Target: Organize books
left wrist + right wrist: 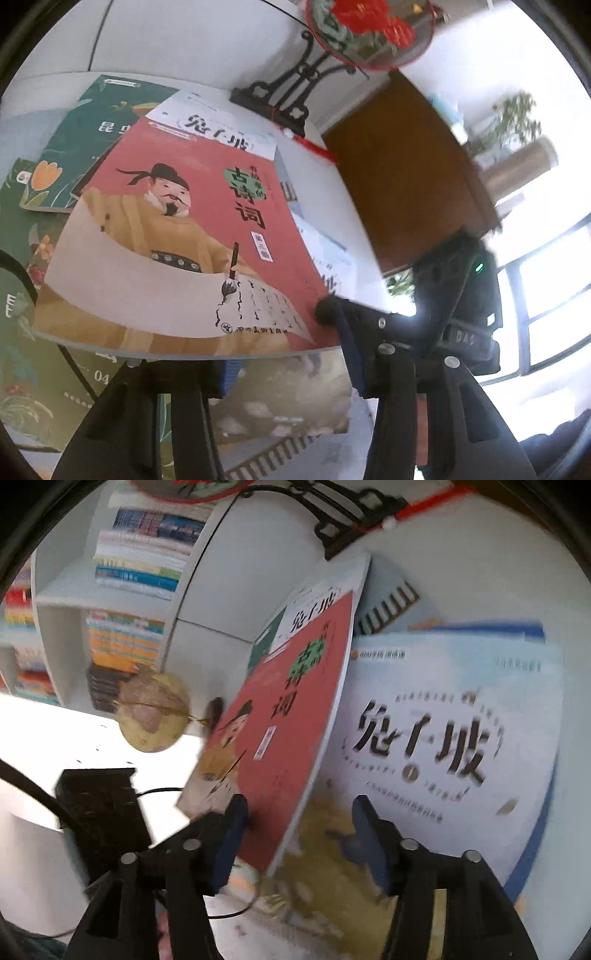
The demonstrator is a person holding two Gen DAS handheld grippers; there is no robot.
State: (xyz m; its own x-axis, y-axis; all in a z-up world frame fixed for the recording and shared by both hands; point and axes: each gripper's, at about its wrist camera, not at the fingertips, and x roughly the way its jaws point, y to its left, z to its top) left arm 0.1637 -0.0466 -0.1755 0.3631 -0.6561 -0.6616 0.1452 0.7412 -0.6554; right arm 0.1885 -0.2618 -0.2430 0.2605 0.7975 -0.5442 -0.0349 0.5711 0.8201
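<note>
From the left wrist, the red poetry book [184, 236] with the scholar on its cover is lifted and tilted above a spread of other volumes lying on the white tabletop [332, 192]: a white rabbit-title book [221, 129] just behind it, a green insect book [99, 133] toward the far left edge, and another green floral book [22, 332] at the near left. The left gripper [291, 369] sits under the book's lower edge; its fingers look spread, and I cannot tell whether they pinch anything. The other tool's black finger tip [327, 310] touches the book's lower right corner. From the right wrist, the right gripper [299, 834] stands wide apart, the red book's corner between the fingers, one blue pad [232, 827] against the cover but not clamped. A larger pale rabbit-title book [443, 738] lies flat beside it on a blue one, and a bookshelf [110, 602] already stacked with books stands at the far left. Judging by this, sorting is early: one book in hand, several loose, none of these squared into a pile.
</note>
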